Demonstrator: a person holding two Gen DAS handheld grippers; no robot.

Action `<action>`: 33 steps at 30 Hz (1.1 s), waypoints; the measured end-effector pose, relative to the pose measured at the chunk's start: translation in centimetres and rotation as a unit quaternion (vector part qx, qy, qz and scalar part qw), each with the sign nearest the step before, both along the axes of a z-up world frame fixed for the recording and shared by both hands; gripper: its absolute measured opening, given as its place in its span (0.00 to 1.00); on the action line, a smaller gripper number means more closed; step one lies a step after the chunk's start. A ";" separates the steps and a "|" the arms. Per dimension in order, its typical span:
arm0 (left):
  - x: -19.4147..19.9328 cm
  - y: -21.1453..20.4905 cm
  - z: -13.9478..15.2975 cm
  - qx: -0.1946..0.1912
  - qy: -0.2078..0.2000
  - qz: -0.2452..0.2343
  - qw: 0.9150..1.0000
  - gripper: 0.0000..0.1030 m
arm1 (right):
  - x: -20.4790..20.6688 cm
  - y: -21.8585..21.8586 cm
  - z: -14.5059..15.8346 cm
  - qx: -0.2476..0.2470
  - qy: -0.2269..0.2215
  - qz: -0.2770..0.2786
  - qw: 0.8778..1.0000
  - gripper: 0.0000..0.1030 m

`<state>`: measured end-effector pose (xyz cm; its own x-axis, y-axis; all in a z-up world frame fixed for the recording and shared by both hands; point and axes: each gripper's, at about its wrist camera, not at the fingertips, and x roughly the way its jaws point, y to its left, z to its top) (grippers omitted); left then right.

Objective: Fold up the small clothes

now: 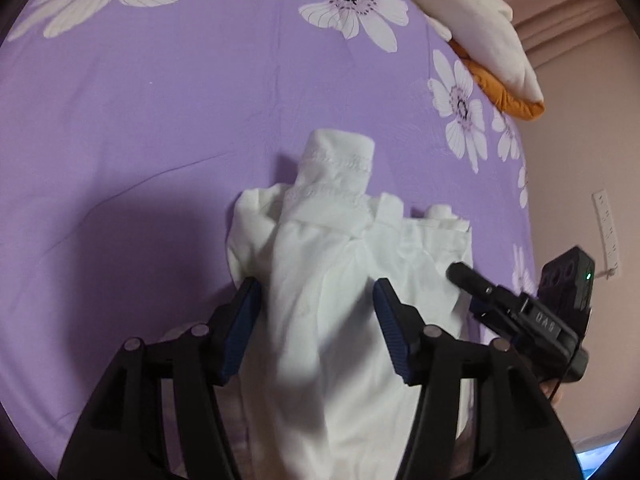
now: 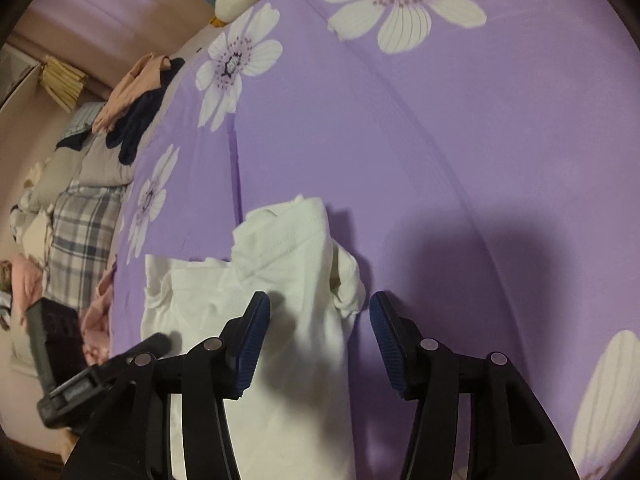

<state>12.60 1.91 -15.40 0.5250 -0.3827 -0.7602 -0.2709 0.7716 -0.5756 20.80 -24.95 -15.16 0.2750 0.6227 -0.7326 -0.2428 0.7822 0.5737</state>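
Note:
A small white garment [image 1: 332, 264] lies bunched on the purple flowered bed sheet [image 1: 160, 120], one cuffed sleeve pointing away. My left gripper [image 1: 316, 292] is open, its jaws straddling the garment's near part just above it. In the right wrist view the same garment [image 2: 288, 264] lies under and left of my right gripper [image 2: 318, 304], which is open, its left finger over the cloth and its right finger over bare sheet [image 2: 440, 140]. The right gripper [image 1: 460, 270] shows at the garment's right edge in the left wrist view; the left gripper [image 2: 156, 342] shows low left in the right wrist view.
A white and orange cushion [image 1: 492, 48] lies at the bed's far right corner. In the right wrist view a pile of other clothes [image 2: 92, 208], plaid, pink and dark, sits along the bed's left edge. A pink wall [image 1: 580, 160] is beyond the bed.

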 end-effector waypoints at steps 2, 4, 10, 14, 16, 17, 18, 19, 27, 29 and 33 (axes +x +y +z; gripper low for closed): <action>0.1 0.1 0.0 0.003 -0.007 0.005 1.000 0.21 | 0.0 0.4 0.0 0.006 -0.004 0.008 1.000 0.41; -0.2 0.5 -0.2 -0.012 -0.004 0.012 1.000 0.09 | -0.1 0.7 0.3 0.009 -0.008 0.015 1.000 0.21; -2.3 1.5 2.6 -0.021 -0.062 0.033 0.997 0.08 | -0.8 0.4 3.0 0.062 -0.050 0.028 0.996 0.14; -1.0 1.6 0.6 -0.010 -0.024 0.032 0.999 0.08 | 0.3 1.9 1.7 0.006 -0.044 0.020 0.999 0.14; -0.7 1.7 -0.3 -0.014 -0.016 0.032 0.999 0.09 | 0.7 2.2 0.6 -0.013 -0.031 0.012 0.999 0.14; -0.8 1.7 -0.4 -0.014 -0.017 0.032 0.999 0.10 | 0.8 2.1 0.2 -0.011 -0.028 0.009 1.000 0.14; -0.8 1.7 -0.5 -0.012 -0.018 0.032 0.999 0.10 | 0.8 1.8 0.2 -0.009 -0.028 0.007 1.000 0.14; -0.8 1.6 -0.5 -0.009 -0.017 0.032 0.999 0.11 | 0.9 1.7 0.1 -0.009 -0.029 0.007 1.000 0.14; -0.9 0.5 0.8 0.033 -0.013 0.029 0.999 0.29 | 0.6 2.1 0.8 -0.047 -0.045 0.004 0.998 0.31; -1.6 0.3 2.0 0.037 -0.028 0.024 0.999 0.46 | 0.0 1.7 1.5 -0.058 -0.054 -0.005 0.997 0.52; -4.4 0.0 3.8 0.060 -0.055 0.027 0.996 0.69 | -2.1 0.6 3.1 -0.057 -0.078 0.002 0.995 0.60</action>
<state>8.19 1.91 -11.61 0.6256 -0.2613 -0.7351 -0.2545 0.8224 -0.5088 18.68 -24.37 -12.05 0.3884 0.5394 -0.7471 -0.3255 0.8388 0.4364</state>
